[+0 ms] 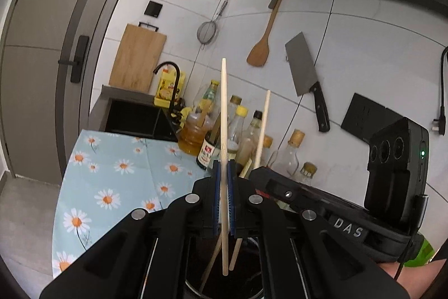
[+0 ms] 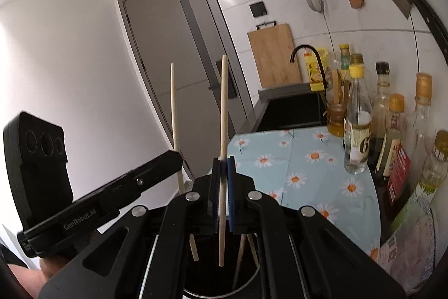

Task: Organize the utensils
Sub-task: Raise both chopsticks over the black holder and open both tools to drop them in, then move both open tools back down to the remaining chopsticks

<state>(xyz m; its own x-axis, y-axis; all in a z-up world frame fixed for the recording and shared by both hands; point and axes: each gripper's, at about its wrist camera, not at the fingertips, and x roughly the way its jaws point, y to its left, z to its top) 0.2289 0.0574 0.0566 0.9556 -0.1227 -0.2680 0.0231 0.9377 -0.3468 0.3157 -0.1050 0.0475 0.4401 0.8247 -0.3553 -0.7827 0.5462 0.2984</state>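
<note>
Counter with daisy cloth (image 1: 112,175) runs behind the holder (image 2: 246,282); sink (image 1: 134,116) lies beyond the cloth; bottles (image 2: 358,131) stand along the wall side of the cloth; cleaver (image 1: 305,74) and wooden spatula (image 1: 260,46) hang on the wall above the bottles.

Holder, a dark round cup, sits directly below both grippers; a few chopsticks already stand in it, leaning on its rim; judged partly done, since two more are on their way in and not yet let go; whether any utensils lie elsewhere cannot be told.

Left gripper (image 1: 223,173): clenched on one chopstick (image 1: 224,114), near upright, pinched at mid-length between the blue pads; its lower end hangs over the holder mouth.

Right gripper (image 2: 223,173): likewise clenched on a chopstick (image 2: 223,108), near upright, lower end just inside or above the holder rim; which, cannot be told.

The two grippers sit just beside each other above the holder; each shows in the other's view.

Left to do, by judgement: lower both sticks, release.
</note>
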